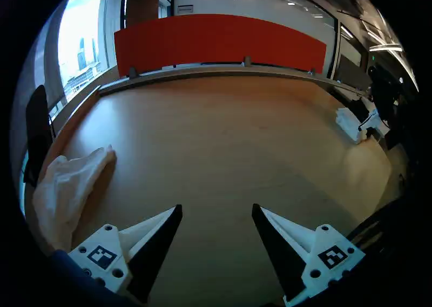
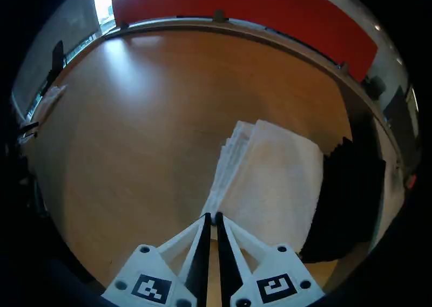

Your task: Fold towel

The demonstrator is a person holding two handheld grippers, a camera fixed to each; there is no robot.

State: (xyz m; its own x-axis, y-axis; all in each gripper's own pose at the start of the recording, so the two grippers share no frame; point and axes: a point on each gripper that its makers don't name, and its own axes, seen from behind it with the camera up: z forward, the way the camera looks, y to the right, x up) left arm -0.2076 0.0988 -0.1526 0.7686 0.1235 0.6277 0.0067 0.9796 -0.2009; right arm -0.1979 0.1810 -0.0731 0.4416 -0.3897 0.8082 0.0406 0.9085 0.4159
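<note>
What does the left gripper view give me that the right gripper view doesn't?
Left gripper view: the open left gripper and a close look at the crumpled towel. Right gripper view: the right gripper, shut at the corner of the folded towel stack, with a black object beside the stack. Both: the wooden table and the red divider; each towel pile also appears small and far off in the other view.

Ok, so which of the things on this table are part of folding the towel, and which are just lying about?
Part of the job:
folded white towel
crumpled white towel
left gripper, fingers open
right gripper, fingers closed at the folded white towel's corner

Lying about:
red divider panel
black ridged object beside the folded white towel
</note>
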